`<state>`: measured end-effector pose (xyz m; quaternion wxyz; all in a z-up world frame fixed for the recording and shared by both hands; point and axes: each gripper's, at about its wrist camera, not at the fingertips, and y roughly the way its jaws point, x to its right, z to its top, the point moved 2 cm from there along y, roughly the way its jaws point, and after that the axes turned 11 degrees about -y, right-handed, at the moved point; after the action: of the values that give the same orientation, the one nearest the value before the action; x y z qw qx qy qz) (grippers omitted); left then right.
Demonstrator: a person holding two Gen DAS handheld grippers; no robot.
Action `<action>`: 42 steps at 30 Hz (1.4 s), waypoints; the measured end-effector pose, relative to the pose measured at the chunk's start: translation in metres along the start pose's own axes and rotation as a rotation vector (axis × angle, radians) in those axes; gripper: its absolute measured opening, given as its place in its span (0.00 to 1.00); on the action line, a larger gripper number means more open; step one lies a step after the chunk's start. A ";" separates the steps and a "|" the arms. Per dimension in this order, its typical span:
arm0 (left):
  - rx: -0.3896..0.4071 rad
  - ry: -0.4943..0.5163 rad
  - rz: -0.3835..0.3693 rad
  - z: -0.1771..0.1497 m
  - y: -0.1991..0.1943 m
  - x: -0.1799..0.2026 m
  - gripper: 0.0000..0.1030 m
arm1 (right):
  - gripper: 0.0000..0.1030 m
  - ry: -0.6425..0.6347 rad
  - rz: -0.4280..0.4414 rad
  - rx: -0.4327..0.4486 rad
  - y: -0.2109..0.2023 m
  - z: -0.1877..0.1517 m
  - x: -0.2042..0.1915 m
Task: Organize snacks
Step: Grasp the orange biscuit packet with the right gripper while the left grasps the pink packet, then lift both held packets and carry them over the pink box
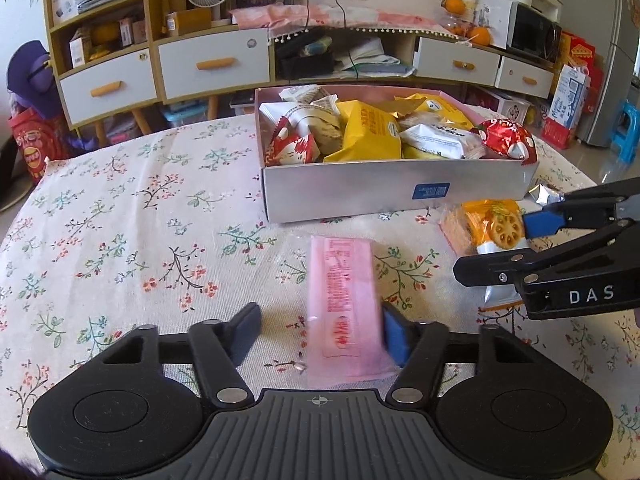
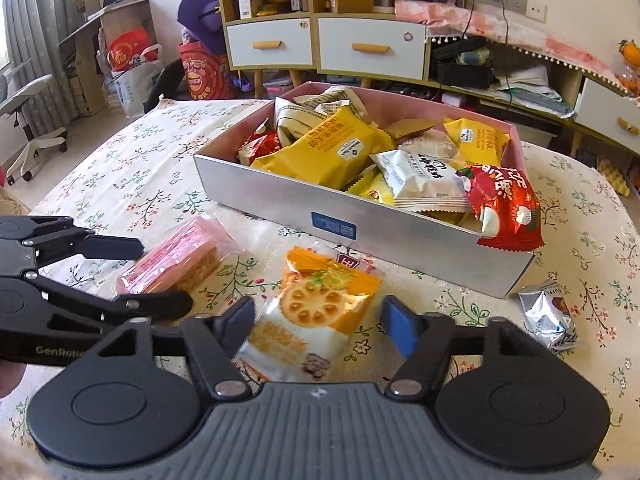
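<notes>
Three packets remain on the floral tablecloth in front of the box, which is already heaped with snacks, so the job looks nearly done. The pink wafer pack lies between the spread fingers of the left gripper. The orange cracker pack sits between the right gripper's parted fingers. A silver packet lies beside the box corner.

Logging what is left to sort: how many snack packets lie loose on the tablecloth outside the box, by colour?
Pink packet: 1
Orange packet: 1
Silver packet: 1
Total: 3 outside the box
</notes>
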<state>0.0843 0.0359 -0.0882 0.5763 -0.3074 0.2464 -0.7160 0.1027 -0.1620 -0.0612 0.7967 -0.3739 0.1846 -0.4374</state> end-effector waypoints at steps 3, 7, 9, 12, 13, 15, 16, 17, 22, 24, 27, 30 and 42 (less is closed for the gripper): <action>-0.008 -0.009 0.003 0.003 -0.001 0.001 0.39 | 0.45 -0.002 0.010 0.002 -0.003 0.001 -0.001; -0.021 -0.020 0.002 0.004 -0.002 0.001 0.31 | 0.37 -0.015 0.029 0.021 -0.010 0.005 -0.002; -0.025 -0.026 0.003 0.004 -0.002 0.001 0.31 | 0.34 -0.020 0.041 0.033 -0.013 0.007 -0.002; -0.030 -0.033 0.006 0.004 -0.003 0.001 0.30 | 0.19 -0.030 0.055 0.039 -0.017 0.009 -0.002; -0.032 -0.035 0.006 0.005 -0.003 0.001 0.29 | 0.14 -0.034 0.055 0.036 -0.017 0.009 -0.001; -0.035 -0.034 0.007 0.005 -0.003 0.001 0.29 | 0.13 -0.040 0.053 0.037 -0.017 0.010 -0.001; -0.037 -0.035 0.008 0.005 -0.003 0.002 0.29 | 0.12 -0.041 0.054 0.035 -0.017 0.010 0.000; -0.038 -0.037 0.008 0.005 -0.003 0.002 0.29 | 0.12 -0.039 0.055 0.034 -0.017 0.009 0.001; -0.044 -0.039 0.012 0.006 -0.004 0.004 0.29 | 0.11 -0.037 0.056 0.033 -0.018 0.010 0.004; -0.041 -0.039 0.013 0.007 -0.006 0.004 0.29 | 0.10 -0.035 0.061 0.040 -0.021 0.011 0.005; -0.029 -0.041 0.008 0.011 -0.009 0.005 0.29 | 0.09 -0.030 0.067 0.062 -0.027 0.016 0.007; -0.020 -0.049 0.008 0.014 -0.012 0.004 0.29 | 0.09 -0.031 0.068 0.074 -0.030 0.017 0.007; 0.026 -0.068 0.004 0.031 -0.025 0.007 0.29 | 0.07 -0.012 0.059 0.146 -0.046 0.032 0.014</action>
<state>0.0892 0.0345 -0.0481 0.5897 -0.3236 0.2182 -0.7071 0.1044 -0.1749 -0.0046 0.8355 -0.3117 0.1583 -0.4240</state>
